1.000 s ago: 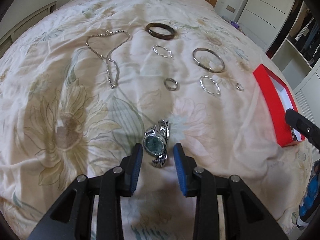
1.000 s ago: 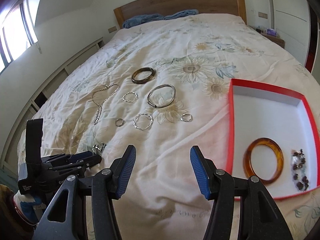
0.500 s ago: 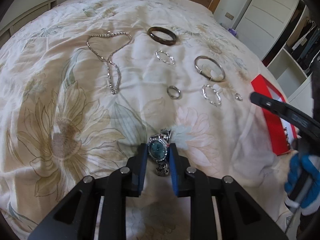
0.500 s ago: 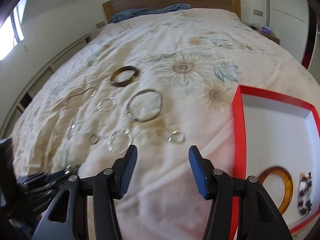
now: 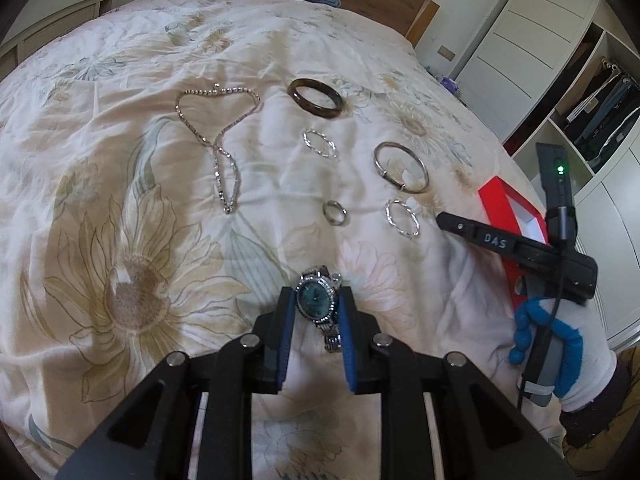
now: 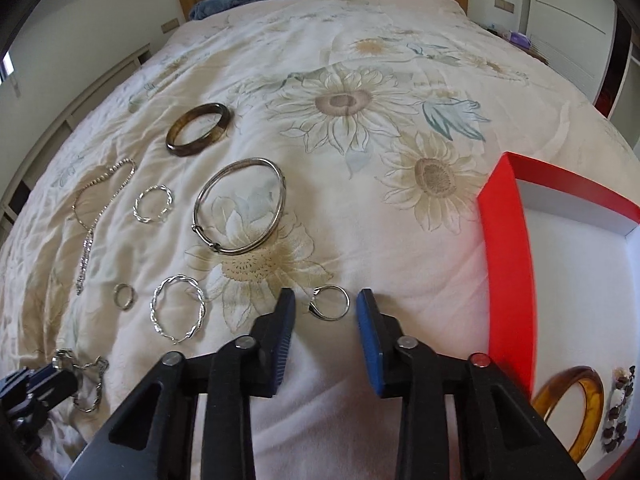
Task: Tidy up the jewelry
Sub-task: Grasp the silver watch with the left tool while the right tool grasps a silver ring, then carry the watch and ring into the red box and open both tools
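Observation:
A silver watch [image 5: 315, 302] with a teal face sits on the flowered bedspread, and my left gripper [image 5: 316, 308] is shut on its case, both blue pads pressing the sides. The watch band [image 6: 86, 384] also shows at the lower left of the right wrist view. My right gripper [image 6: 326, 298] points down at a small silver ring [image 6: 330, 303]. Its jaws are closing with the ring between them, a gap still on each side. The red box [image 6: 504, 240] lies to the right, with an amber bangle [image 6: 576, 404] and dark beads [image 6: 620, 404] inside.
On the bedspread lie a dark brown bangle [image 6: 198, 128], a thin silver bangle [image 6: 240, 212], two twisted silver hoops [image 6: 178, 308] [image 6: 154, 204], a small band ring [image 6: 125, 295] and a rhinestone necklace [image 5: 218, 120]. A gloved hand [image 5: 560, 352] holds the right gripper. Wardrobes stand to the right.
The left jaws closed from either side of the watch onto its case. The right gripper moved forward and down to the small ring, and its jaws narrowed around it.

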Demonstrator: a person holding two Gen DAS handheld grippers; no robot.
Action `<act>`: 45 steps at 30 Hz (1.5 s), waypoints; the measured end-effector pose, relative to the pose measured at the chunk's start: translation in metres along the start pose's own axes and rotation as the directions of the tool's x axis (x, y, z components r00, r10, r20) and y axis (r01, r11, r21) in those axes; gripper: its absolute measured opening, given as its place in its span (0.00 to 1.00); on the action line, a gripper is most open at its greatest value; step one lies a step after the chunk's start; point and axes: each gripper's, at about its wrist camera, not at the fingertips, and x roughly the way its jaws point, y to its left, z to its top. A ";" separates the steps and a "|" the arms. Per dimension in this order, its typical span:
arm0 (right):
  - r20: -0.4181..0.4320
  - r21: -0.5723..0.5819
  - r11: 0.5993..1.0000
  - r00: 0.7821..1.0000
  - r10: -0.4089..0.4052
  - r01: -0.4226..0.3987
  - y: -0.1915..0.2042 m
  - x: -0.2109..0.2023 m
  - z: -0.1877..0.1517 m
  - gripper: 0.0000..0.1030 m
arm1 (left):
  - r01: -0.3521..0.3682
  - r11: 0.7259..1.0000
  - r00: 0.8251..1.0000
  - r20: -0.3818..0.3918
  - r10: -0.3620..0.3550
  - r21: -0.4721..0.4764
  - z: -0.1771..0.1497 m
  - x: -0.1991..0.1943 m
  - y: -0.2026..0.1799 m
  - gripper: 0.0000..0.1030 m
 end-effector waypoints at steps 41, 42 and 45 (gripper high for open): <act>0.210 0.099 0.995 0.978 0.006 -0.027 -0.153 -0.177 -0.049 0.20 | 0.177 0.951 0.983 -0.008 -0.181 0.255 0.035 -0.013 -0.235 0.19; 0.207 0.102 0.995 0.978 0.000 -0.021 -0.164 -0.175 -0.047 0.20 | 0.183 0.948 0.982 -0.016 -0.186 0.262 0.038 -0.006 -0.244 0.19; 0.199 0.098 0.995 0.980 -0.010 -0.010 -0.182 -0.165 -0.038 0.20 | 0.192 0.942 0.981 -0.044 -0.188 0.274 0.048 0.022 -0.270 0.19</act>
